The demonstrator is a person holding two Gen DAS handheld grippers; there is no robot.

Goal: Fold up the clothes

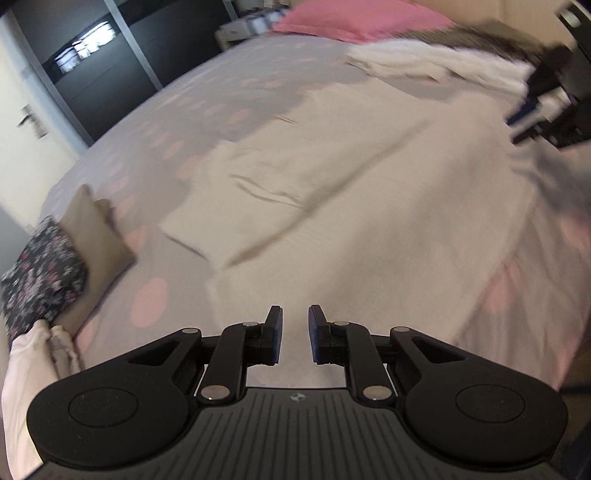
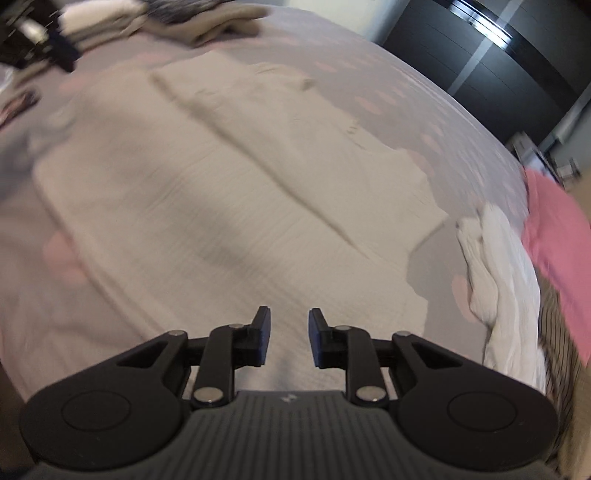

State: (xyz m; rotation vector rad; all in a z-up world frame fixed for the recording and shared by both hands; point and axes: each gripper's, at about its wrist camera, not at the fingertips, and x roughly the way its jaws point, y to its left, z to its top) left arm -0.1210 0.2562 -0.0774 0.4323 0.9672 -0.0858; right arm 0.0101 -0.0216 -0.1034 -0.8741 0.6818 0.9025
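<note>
A cream ribbed garment [image 1: 369,192] lies spread on the bed, with one sleeve folded across its body [image 1: 236,210]. It also fills the right wrist view [image 2: 207,206], with a long crease running across it. My left gripper [image 1: 295,334] is open and empty, above the garment's near edge. My right gripper [image 2: 290,338] is open and empty, above another edge of the garment. The right gripper also shows blurred at the far right of the left wrist view [image 1: 546,107], and the left gripper at the top left of the right wrist view [image 2: 40,40].
The bed has a grey cover with pink dots [image 1: 207,96]. A pink pillow [image 1: 354,18] and a white crumpled garment [image 1: 436,62] lie at its head. Folded floral and tan clothes [image 1: 55,258] sit at the left. A dark wardrobe [image 1: 122,62] stands behind.
</note>
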